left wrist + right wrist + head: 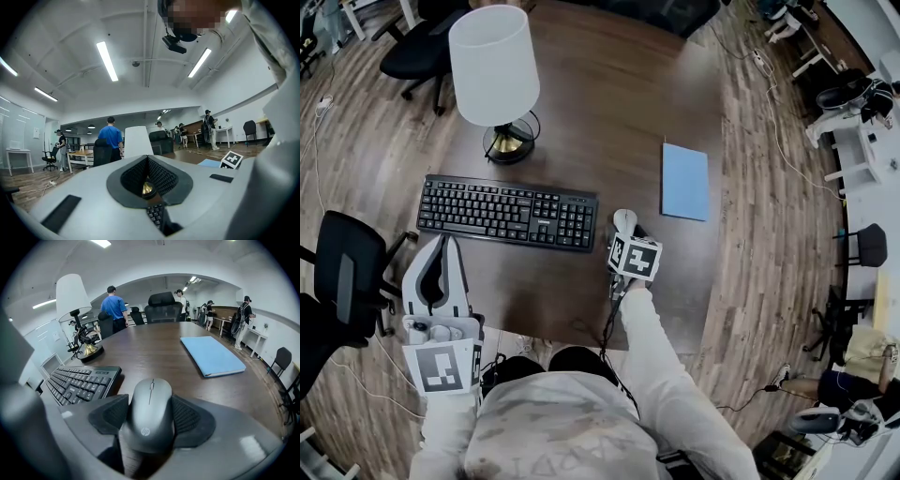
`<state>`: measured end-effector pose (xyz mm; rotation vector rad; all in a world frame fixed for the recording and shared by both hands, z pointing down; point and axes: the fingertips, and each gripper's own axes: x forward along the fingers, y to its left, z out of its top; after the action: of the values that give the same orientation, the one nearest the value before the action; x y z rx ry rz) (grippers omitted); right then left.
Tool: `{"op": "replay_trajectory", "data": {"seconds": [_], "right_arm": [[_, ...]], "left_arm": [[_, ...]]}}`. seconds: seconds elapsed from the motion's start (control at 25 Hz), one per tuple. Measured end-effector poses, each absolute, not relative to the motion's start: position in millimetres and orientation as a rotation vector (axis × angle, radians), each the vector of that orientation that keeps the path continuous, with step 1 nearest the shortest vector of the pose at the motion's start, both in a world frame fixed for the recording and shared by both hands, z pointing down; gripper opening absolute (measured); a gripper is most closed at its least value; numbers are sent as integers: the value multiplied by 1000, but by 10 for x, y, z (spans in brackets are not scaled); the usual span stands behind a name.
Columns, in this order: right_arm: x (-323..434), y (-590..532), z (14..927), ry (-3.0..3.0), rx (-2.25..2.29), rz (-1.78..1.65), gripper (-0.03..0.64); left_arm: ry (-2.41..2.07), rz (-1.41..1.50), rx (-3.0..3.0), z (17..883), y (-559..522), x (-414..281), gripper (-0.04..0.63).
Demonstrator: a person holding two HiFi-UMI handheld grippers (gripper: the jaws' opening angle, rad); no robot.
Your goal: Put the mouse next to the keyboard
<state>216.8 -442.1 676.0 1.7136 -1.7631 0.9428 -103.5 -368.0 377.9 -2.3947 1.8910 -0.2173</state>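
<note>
Left gripper (441, 248) sits low at 7 o'clock, nose aimed to 12, pads pressed together with nothing between them. Right gripper (624, 231) reaches out at 5 o'clock on a stretched white-sleeved arm (670, 370), jaws clamped on the mouse (150, 411).

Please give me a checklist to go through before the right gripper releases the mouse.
1. Right gripper shut on the mouse: ok.
2. Mouse just beside the right end of the keyboard: ok.
3. Mouse resting on the table: cannot tell.
4. Blue folder apart from the mouse: ok.
5. Left gripper holding nothing, jaw tips together: ok.
</note>
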Motion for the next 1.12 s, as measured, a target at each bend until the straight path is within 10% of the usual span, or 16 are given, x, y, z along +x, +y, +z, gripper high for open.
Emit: {"op": "replay_trajectory", "data": {"seconds": [0.6, 0.92, 1.12], "right_arm": [[2101, -4327, 6410, -1921, 1770, 891, 303], [2097, -4087, 5936, -1998, 1873, 757, 11], [2039, -3892, 5713, -2058, 1894, 675, 9]], "left_arm": [[1844, -185, -2414, 3685, -3568, -1026, 6], [1780, -158, -2441, 3607, -3478, -969, 6], [1732, -133, -2467, 3566, -3405, -931, 6]]}}
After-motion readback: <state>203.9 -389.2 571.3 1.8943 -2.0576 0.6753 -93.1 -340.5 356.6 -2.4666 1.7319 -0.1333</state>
